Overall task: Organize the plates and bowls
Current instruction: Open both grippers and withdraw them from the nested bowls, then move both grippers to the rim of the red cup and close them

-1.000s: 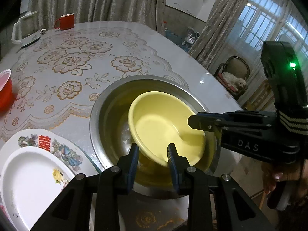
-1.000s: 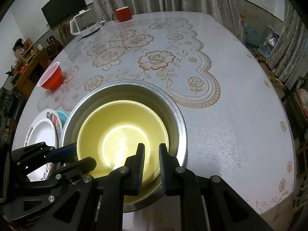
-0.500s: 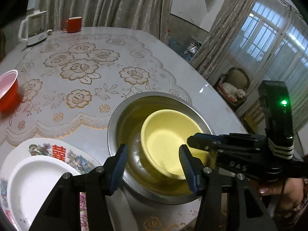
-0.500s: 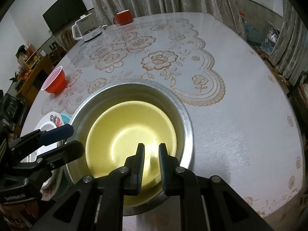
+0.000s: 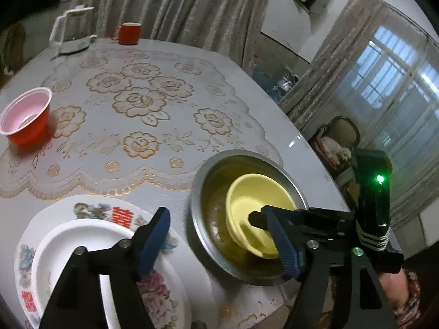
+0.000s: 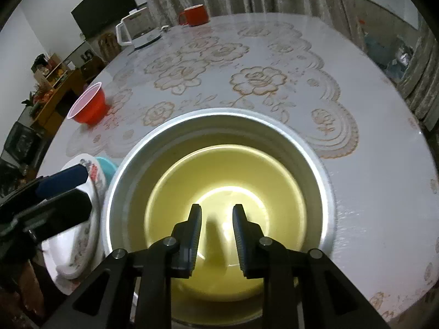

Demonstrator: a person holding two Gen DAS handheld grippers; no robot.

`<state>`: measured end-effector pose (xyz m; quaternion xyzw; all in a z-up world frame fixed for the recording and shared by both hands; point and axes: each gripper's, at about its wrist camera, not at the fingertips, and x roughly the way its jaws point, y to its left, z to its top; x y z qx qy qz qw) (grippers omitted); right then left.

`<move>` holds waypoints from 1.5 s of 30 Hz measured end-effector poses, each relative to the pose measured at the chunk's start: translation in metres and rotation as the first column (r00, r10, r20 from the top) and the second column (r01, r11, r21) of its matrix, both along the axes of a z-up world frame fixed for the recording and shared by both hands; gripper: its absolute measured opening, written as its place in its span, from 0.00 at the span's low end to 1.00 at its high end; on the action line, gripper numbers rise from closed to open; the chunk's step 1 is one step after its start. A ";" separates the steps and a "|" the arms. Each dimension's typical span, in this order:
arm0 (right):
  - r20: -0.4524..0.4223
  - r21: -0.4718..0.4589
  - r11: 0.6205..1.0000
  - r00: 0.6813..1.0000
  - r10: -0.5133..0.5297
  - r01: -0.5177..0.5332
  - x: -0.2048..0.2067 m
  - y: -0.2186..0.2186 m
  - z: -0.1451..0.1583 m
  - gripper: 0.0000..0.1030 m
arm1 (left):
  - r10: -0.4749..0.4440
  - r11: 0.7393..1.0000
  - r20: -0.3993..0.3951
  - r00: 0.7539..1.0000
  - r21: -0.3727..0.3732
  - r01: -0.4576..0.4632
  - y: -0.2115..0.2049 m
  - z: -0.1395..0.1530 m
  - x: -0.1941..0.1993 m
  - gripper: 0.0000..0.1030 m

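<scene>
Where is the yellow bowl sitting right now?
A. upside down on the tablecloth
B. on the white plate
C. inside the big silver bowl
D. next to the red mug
C: the yellow bowl rests inside the big silver bowl, whose metal rim rings it all the way around, while the white plate lies apart to the side.

A round table [image 5: 192, 63] with a flowered cloth is taken as landmark. Behind it, grey curtains [image 5: 175, 5] are hung. To its right a bright window [image 5: 384, 71] and an armchair [image 5: 340, 137] are seen; left of it, a dark television [image 6: 104, 8] and a wooden shelf [image 6: 55, 82].
</scene>
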<state>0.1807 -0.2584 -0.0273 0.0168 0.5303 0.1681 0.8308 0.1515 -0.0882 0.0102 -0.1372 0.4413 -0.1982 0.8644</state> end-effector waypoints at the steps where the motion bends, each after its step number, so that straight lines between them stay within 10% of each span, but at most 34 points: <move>1: 0.004 0.008 1.000 1.000 -0.001 0.001 -0.001 0.000 0.002 0.23 | 0.006 1.000 -0.004 1.000 -0.011 -0.006 0.004 0.000 0.000 0.77; 21: 0.100 0.042 0.999 0.995 -0.012 0.008 0.010 0.026 0.049 0.29 | 0.189 0.977 -0.031 0.981 -0.092 -0.191 0.110 0.011 0.014 0.92; 37: 0.008 0.135 0.988 0.997 0.071 -0.072 0.089 0.116 0.051 0.31 | 0.505 0.854 -0.056 0.861 -0.112 -0.508 0.268 -0.002 0.052 0.92; 45: -0.080 0.174 0.980 0.990 0.116 -0.101 0.133 0.166 0.045 0.33 | 0.498 0.844 -0.141 0.856 -0.150 -0.516 0.290 -0.027 0.079 0.91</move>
